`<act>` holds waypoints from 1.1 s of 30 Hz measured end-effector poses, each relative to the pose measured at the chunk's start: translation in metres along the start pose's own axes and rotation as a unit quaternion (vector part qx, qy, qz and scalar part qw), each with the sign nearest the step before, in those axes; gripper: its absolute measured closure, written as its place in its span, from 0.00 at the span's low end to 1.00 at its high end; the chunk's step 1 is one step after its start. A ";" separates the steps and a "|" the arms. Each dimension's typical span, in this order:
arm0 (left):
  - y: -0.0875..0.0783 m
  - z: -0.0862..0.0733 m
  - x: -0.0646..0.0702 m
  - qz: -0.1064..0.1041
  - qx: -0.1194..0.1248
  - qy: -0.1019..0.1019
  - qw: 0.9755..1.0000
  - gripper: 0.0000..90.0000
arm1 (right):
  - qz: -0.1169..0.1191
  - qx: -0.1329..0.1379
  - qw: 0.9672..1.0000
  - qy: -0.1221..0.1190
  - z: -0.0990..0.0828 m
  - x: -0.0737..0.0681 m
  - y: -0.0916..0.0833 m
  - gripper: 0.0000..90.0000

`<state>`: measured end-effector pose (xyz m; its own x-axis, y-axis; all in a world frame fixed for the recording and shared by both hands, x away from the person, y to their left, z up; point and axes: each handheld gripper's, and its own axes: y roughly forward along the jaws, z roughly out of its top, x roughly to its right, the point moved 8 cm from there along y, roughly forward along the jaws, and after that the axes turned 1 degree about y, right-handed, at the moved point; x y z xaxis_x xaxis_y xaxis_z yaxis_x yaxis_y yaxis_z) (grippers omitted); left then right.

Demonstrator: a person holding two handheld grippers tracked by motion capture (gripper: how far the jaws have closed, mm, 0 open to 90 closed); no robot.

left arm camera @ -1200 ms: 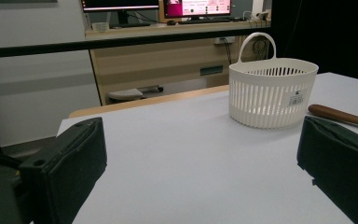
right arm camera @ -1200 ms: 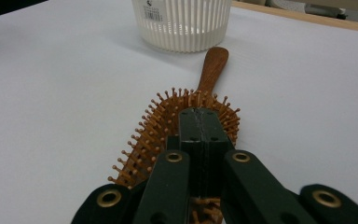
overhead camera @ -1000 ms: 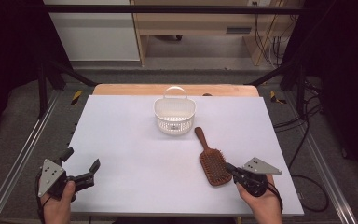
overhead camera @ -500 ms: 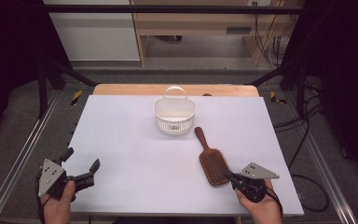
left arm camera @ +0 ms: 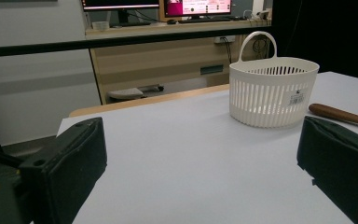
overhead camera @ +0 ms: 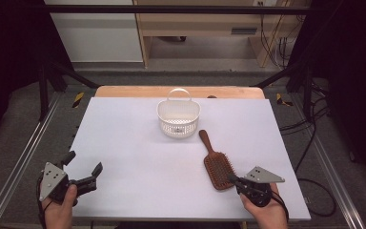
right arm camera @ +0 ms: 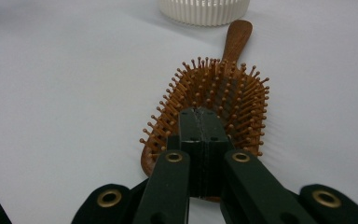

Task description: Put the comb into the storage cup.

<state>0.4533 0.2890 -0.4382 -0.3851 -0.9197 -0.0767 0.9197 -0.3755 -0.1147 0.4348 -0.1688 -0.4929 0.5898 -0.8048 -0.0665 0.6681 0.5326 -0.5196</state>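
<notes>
Right tool [overhead camera: 234, 180] was fully closed, jaws pressed together over the bristles of the hairbrush [overhead camera: 215, 164], nothing clamped as far as I could tell. Brush lay bristles-up near the surface's [overhead camera: 124, 133] front right edge, handle pointing at the white basket [overhead camera: 178, 118] mid-rear. Left tool [overhead camera: 83, 168] sat wide open and empty at the front left corner.

Lab recording bay: white table [overhead camera: 138, 157] inside black metal frame [overhead camera: 52, 71], loose cables [overhead camera: 310, 138] at right, monitors [left arm camera: 198, 7] on rear desk [left arm camera: 168, 29], upper frame.
</notes>
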 end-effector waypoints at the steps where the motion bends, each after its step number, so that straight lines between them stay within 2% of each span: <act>1: 0.000 0.000 0.000 0.000 0.000 0.000 1.000 0.01 | 0.000 -0.001 1.000 0.000 0.000 0.000 0.000 1.00; 7: 0.000 -0.001 0.000 0.000 -0.001 0.001 1.000 0.01 | 0.005 0.004 1.000 -0.003 0.004 0.001 0.002 1.00; 12: 0.000 -0.001 0.001 0.000 -0.002 0.003 1.000 0.01 | 0.002 -0.008 0.999 -0.031 0.018 0.006 0.015 1.00; 24: 0.001 -0.002 0.002 -0.002 -0.005 0.005 1.000 0.01 | 0.008 -0.045 0.996 -0.072 0.063 0.032 0.066 1.00; 27: 0.002 -0.002 0.002 -0.003 -0.006 0.006 1.000 0.01 | 0.013 -0.064 0.994 -0.089 0.074 0.035 0.080 1.00; 33: 0.002 -0.003 0.003 -0.005 -0.007 0.005 1.000 0.01 | 0.021 -0.108 0.988 -0.105 0.080 0.040 0.110 1.00</act>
<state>0.4542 0.2861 -0.4415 -0.3943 -0.9151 -0.0849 0.9150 -0.3823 -0.1288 0.5684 -0.1216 -0.4844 0.7116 -0.6987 0.0743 0.5417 0.4783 -0.6912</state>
